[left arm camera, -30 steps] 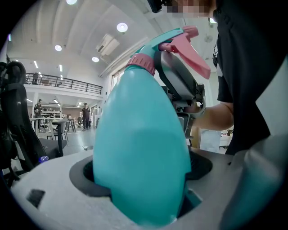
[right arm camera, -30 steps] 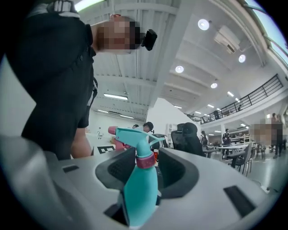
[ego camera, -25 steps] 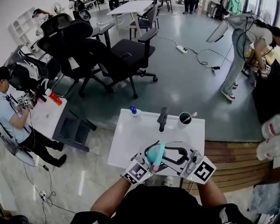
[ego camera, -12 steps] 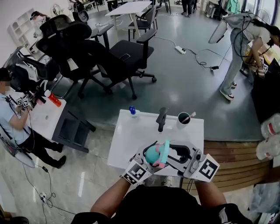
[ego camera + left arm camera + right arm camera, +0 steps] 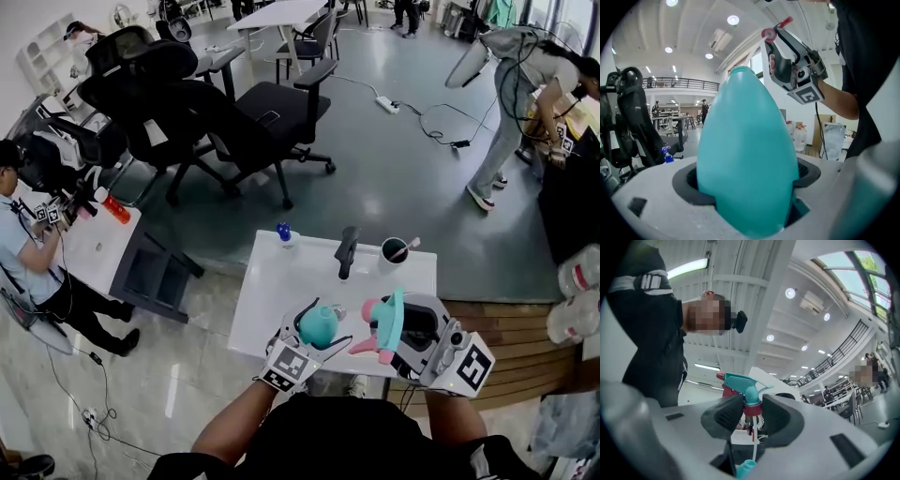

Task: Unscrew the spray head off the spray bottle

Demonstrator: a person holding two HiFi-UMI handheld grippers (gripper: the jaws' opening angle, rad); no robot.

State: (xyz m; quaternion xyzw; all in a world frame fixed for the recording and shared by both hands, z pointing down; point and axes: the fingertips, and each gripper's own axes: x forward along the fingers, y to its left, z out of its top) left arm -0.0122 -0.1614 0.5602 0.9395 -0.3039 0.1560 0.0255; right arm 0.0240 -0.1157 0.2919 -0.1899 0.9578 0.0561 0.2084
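Two parts sit apart in head view. The left gripper holds the teal spray bottle over the near edge of the white desk. The right gripper carries the spray head just beside it, clear of the neck.

Left gripper view: fingers clamp the bottle body, likely to brace it against twisting.

Right gripper view: fingers pinch the head's red collar, the part that turns. The dip tube hangs free, so the head looks fully unscrewed.
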